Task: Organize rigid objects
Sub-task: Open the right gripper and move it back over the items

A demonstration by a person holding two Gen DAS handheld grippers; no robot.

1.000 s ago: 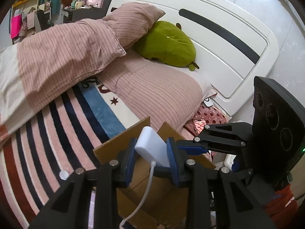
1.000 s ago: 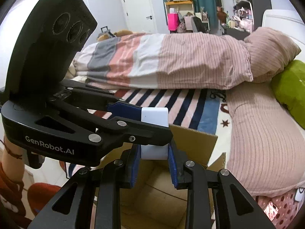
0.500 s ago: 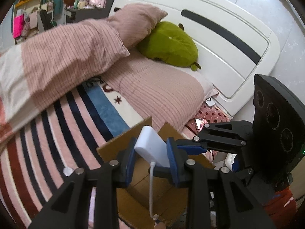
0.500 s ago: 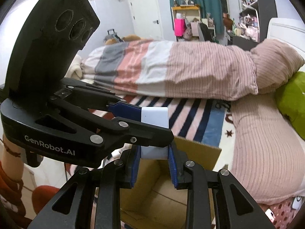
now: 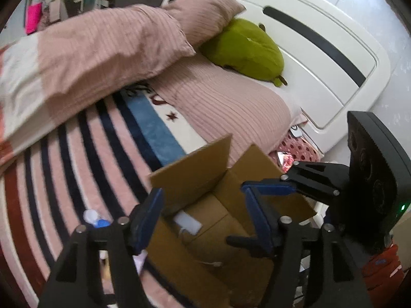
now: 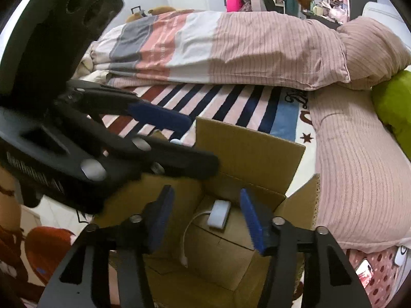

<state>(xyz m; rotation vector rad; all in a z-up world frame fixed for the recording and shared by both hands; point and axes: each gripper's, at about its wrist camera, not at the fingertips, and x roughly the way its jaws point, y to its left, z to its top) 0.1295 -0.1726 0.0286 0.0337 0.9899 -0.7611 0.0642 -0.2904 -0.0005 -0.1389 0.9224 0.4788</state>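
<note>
A white charger block with a white cable lies on the floor of an open cardboard box; it also shows in the left wrist view inside the box. My left gripper is open and empty above the box. My right gripper is open and empty above the box, with the charger below, between its blue pads. The left gripper's body crosses the right wrist view at left.
The box stands at the edge of a bed with a striped blanket. A pink striped duvet, pillows and a green plush lie further back. A small blue-and-white item lies on the blanket left of the box. A white headboard is behind.
Both grippers were shut on the white charger above the box. Both have opened, and the charger with its cable has dropped into the box.
</note>
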